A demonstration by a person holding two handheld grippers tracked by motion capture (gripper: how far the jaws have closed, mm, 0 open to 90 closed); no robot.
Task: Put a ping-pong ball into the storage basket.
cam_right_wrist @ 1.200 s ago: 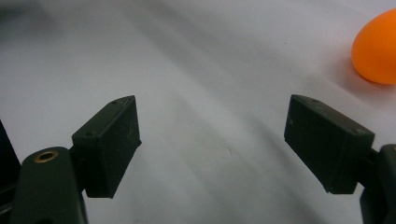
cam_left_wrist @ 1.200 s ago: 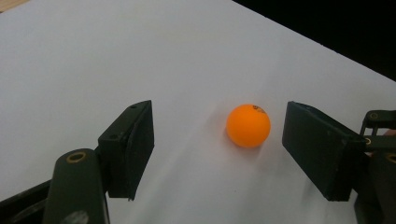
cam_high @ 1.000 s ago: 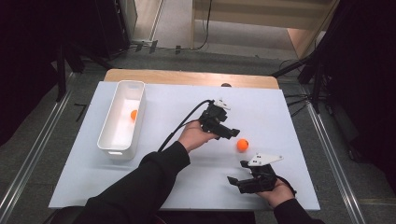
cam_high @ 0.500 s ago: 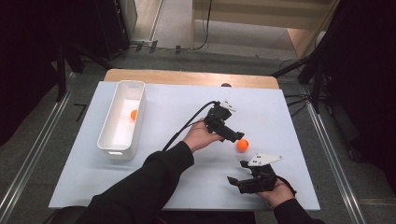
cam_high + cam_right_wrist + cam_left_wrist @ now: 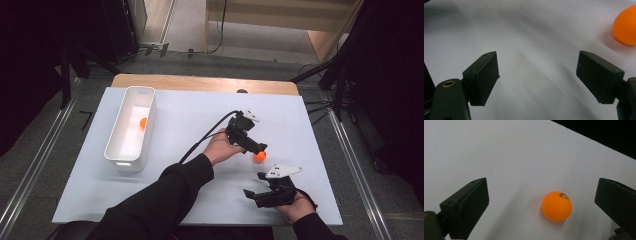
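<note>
An orange ball lies on the white table sheet, right of centre. My left gripper reaches over it from the left, tilted down. In the left gripper view the ball rests on the sheet between the wide-apart jaws, nearer the right one and touched by neither. The left gripper has just been opening and stands open. My right gripper rests near the front edge, open with nothing between its fingers. In the right gripper view the same ball sits at the top right, beyond the jaws.
A white oblong bin stands on the left of the sheet with a second orange ball inside. A wooden table edge runs along the back. The left gripper's black cable trails across the middle.
My left gripper has moved right and toward the near side, down onto the orange ball, and now straddles it. The ball and the right gripper have stayed put.
</note>
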